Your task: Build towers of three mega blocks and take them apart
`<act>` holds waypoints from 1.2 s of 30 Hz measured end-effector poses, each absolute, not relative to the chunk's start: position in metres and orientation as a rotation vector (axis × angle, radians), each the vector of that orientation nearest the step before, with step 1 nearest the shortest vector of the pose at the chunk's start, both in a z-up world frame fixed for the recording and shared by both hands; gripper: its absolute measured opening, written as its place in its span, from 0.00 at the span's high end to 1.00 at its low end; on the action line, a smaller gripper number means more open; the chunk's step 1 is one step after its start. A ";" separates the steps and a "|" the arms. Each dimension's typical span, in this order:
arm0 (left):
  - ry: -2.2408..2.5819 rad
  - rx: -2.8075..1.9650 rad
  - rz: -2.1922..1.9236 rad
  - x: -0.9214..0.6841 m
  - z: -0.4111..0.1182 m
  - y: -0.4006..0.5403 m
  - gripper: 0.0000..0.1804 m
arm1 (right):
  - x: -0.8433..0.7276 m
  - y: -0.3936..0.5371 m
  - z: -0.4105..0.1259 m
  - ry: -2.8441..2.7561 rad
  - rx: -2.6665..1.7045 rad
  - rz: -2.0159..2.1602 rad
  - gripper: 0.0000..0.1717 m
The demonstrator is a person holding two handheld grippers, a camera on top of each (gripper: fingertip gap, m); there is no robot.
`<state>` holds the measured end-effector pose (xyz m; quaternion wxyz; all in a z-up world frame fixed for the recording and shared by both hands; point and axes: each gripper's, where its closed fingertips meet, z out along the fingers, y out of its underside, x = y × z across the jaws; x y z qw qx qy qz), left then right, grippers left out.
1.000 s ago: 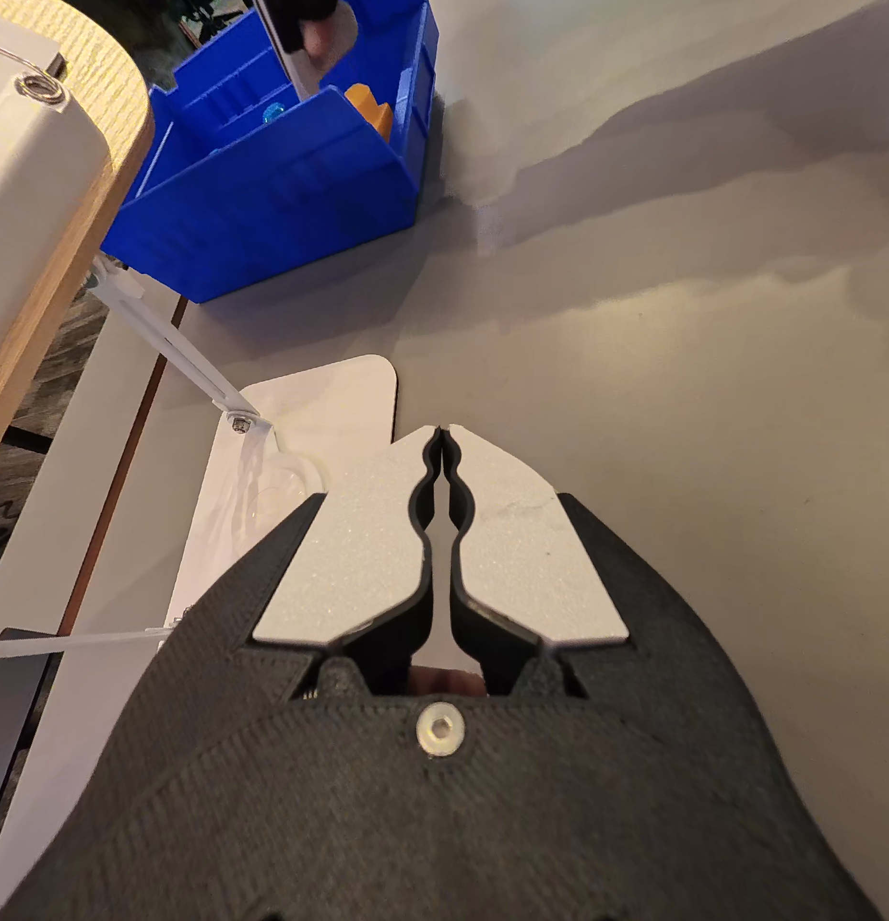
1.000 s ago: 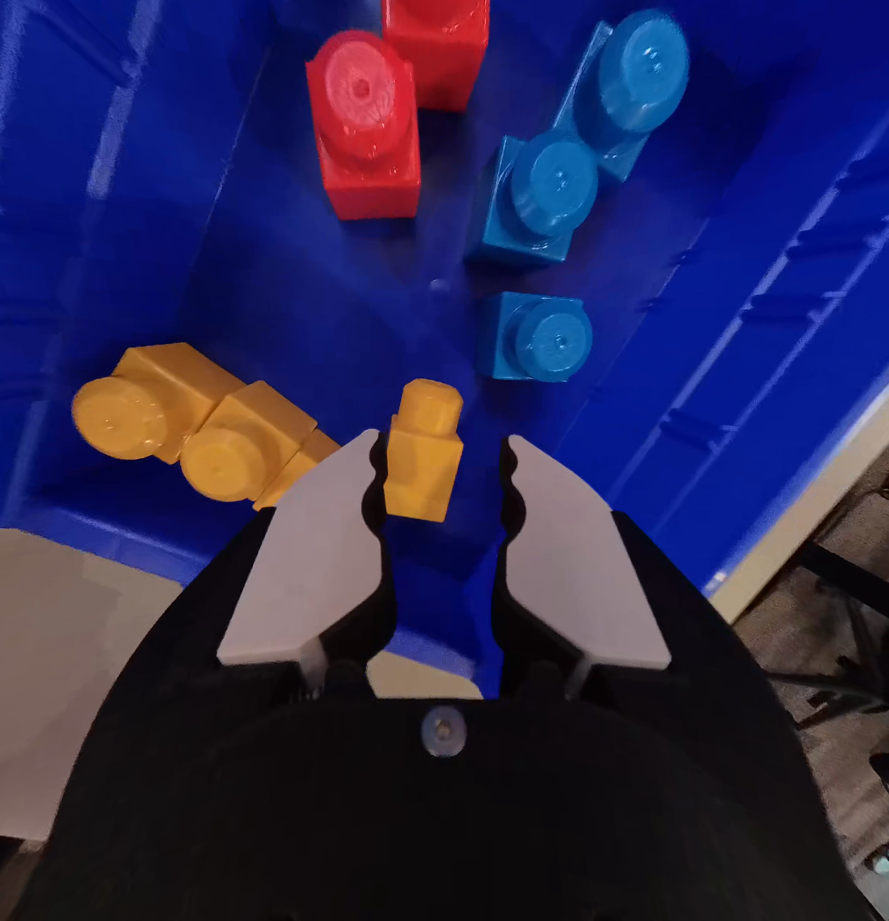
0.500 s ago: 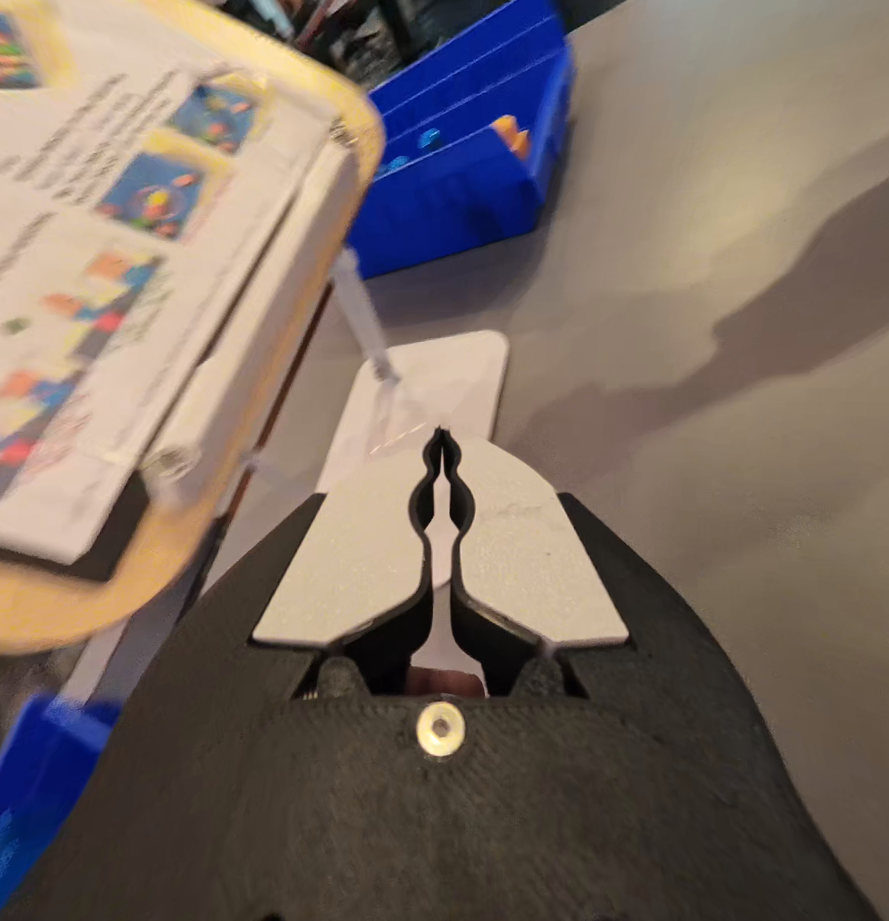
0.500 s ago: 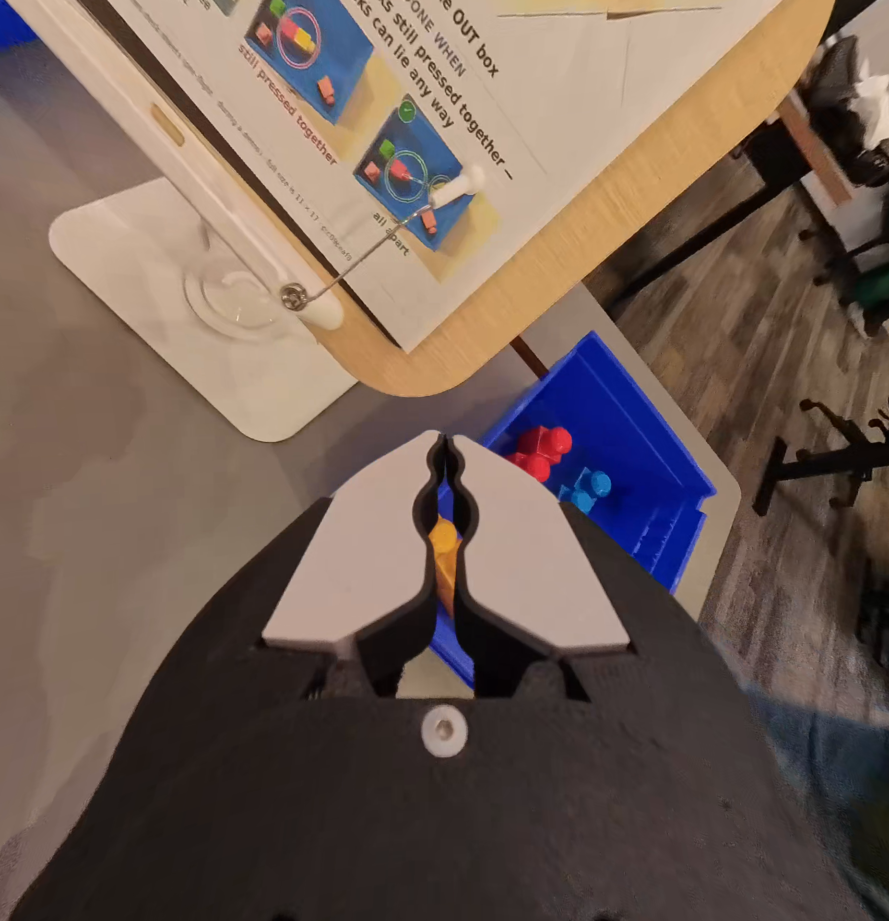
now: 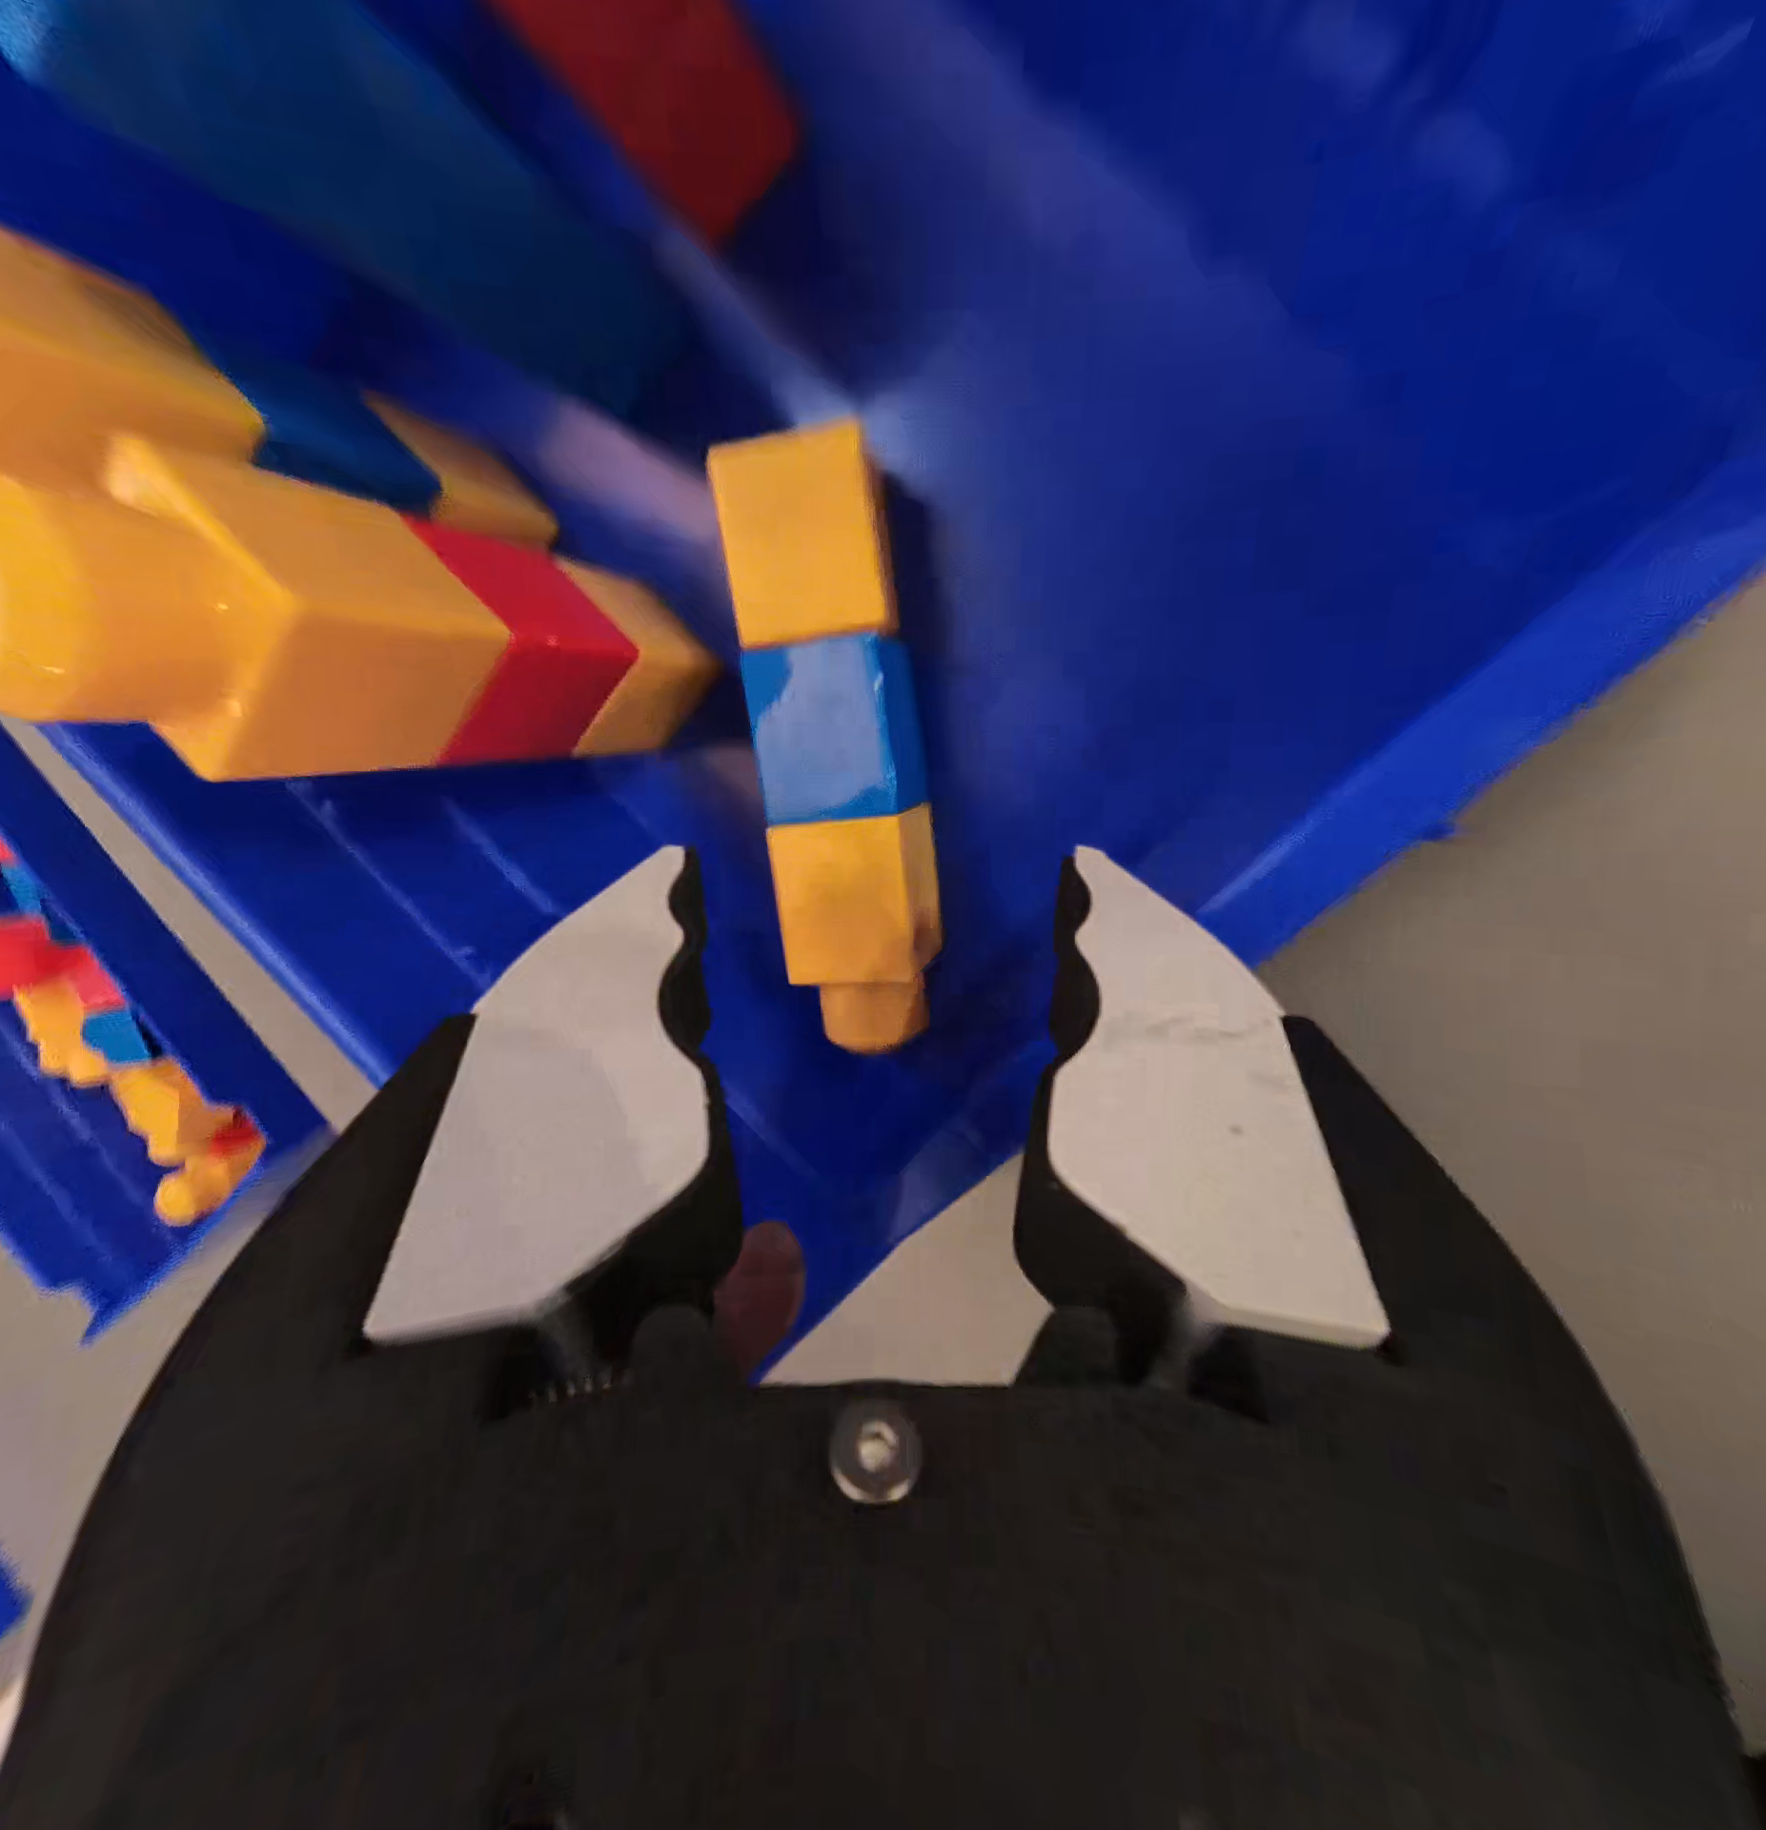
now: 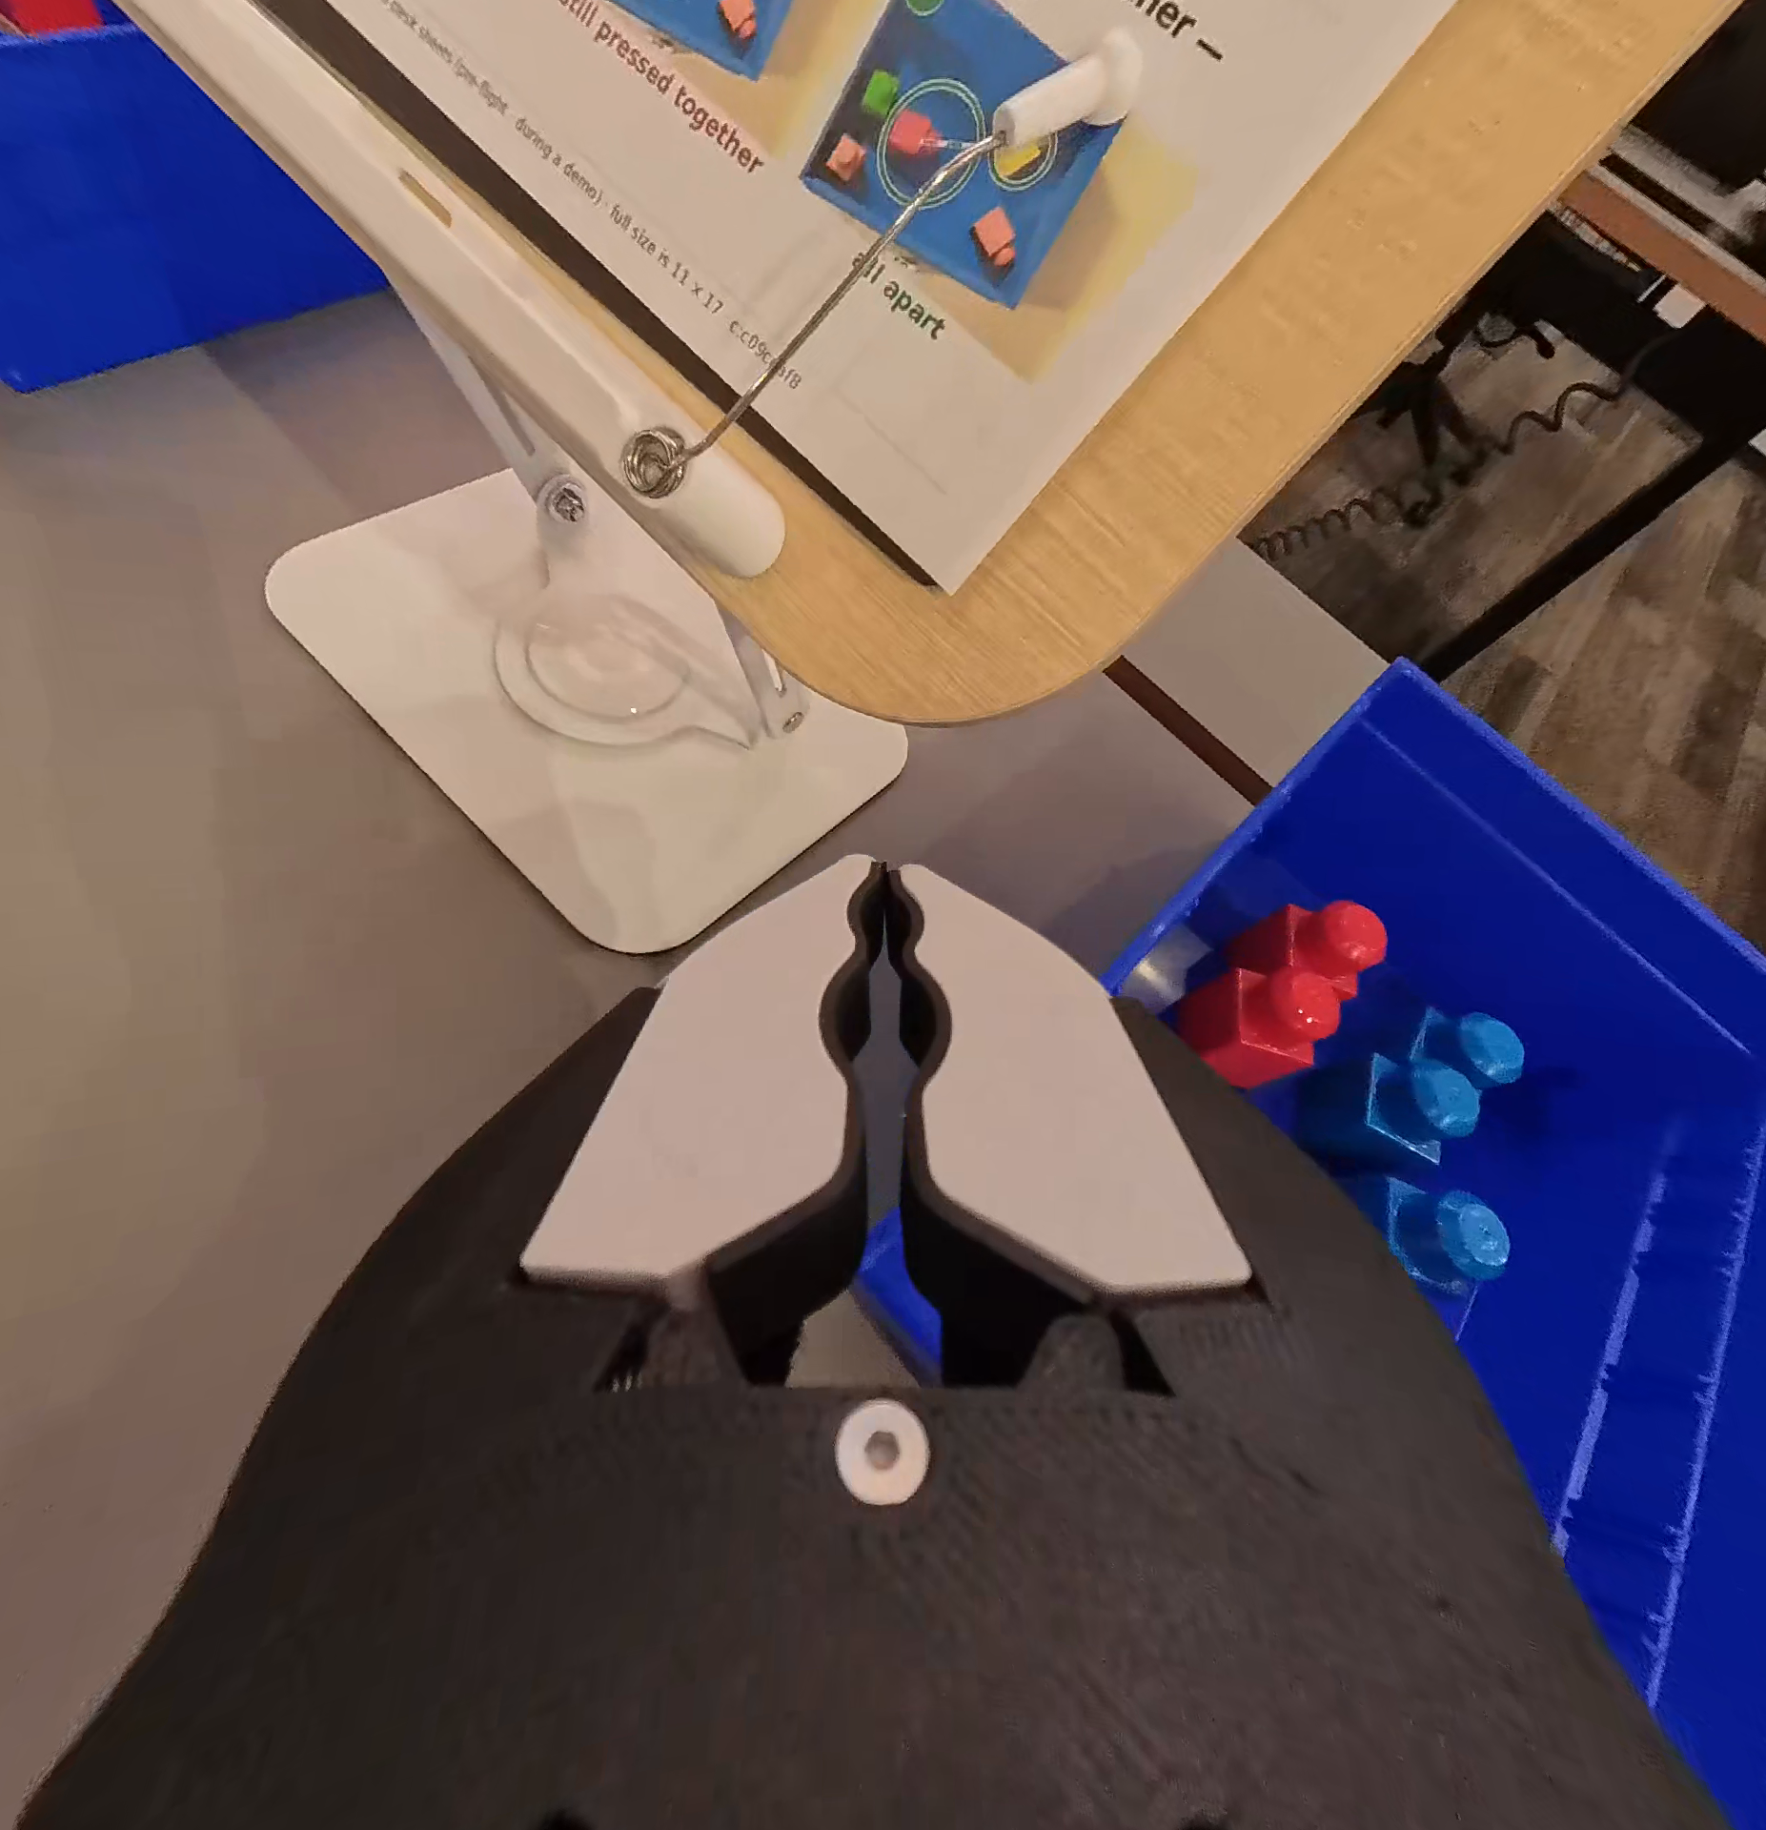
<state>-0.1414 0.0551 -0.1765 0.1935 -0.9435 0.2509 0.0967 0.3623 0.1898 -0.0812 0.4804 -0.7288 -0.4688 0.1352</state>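
In the left wrist view my left gripper (image 5: 877, 862) is open over a blue bin (image 5: 1255, 396). A yellow-blue-yellow tower (image 5: 834, 733) lies in the bin between and just ahead of my fingertips, stud toward me; the pads do not touch it. A yellow-red-yellow tower (image 5: 364, 644) lies to its left. In the right wrist view my right gripper (image 6: 884, 871) is shut above the grey table, and nothing shows between its pads. To its right a blue bin (image 6: 1552, 891) holds loose red blocks (image 6: 1275, 990) and blue blocks (image 6: 1423, 1099).
A white stand base (image 6: 522, 713) carries a wooden board (image 6: 1156, 495) with a printed sheet, just ahead of the right gripper. Another blue bin (image 6: 116, 198) stands at the far left. In the left wrist view a second bin (image 5: 215, 990) at the lower left holds small towers. Tip to tip, the grippers are about 55 cm apart.
My left gripper moved from the bare table to over the bin of towers and opened. My right gripper shut, rose out of its bin and no longer has the yellow block between its fingers.
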 end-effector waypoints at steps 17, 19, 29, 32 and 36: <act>0.713 -2.995 0.347 -0.163 -0.222 0.069 0.80 | 0.361 0.185 -0.090 -1.193 -1.760 0.350 1.00; 0.735 -2.957 0.406 -0.165 -0.216 0.071 0.80 | 0.360 0.184 -0.089 -1.200 -1.748 0.343 1.00; 0.940 -2.508 0.390 -0.111 -0.097 0.042 0.80 | 0.349 0.170 -0.083 -1.268 -1.653 0.371 1.00; 1.153 -2.437 0.235 -0.056 -0.093 0.017 0.80 | 0.344 0.166 -0.084 -1.291 -1.635 0.390 1.00; 1.437 -2.374 0.052 0.024 -0.123 -0.007 0.80 | 0.342 0.163 -0.088 -1.311 -1.631 0.421 1.00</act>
